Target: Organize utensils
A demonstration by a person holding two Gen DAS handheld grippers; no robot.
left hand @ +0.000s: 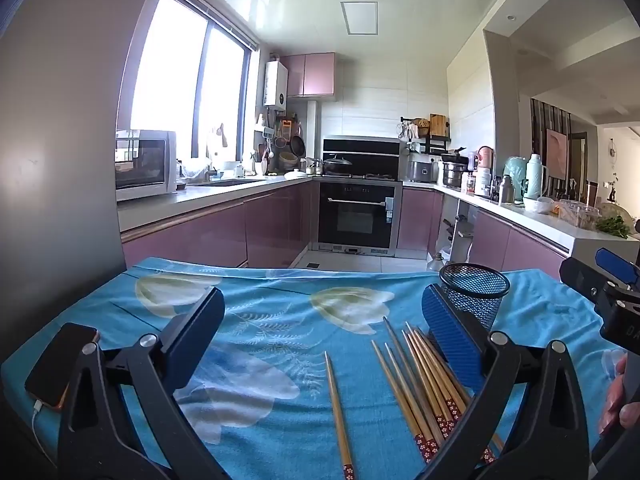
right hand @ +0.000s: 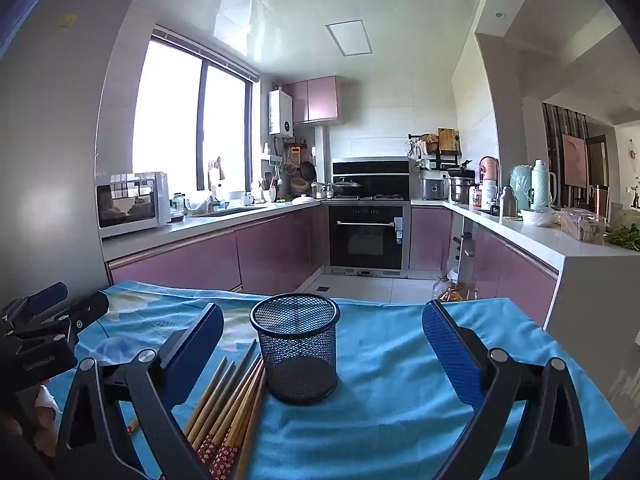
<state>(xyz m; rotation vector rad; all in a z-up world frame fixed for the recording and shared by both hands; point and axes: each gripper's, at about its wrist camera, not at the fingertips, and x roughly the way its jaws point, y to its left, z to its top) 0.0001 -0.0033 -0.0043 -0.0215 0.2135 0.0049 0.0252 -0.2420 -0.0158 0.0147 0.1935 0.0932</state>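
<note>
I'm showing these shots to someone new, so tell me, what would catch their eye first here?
First, the bright blue flowered tablecloth filling the foreground. On it stands an empty black mesh cup, upright, with a heap of wooden chopsticks lying just left of it and one lone chopstick apart, further left. The open left gripper and open right gripper frame everything, with a pink-cabinet kitchen behind.

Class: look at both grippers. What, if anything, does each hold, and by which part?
Nothing. The left gripper and right gripper are open; the chopsticks lie on the cloth.
</note>
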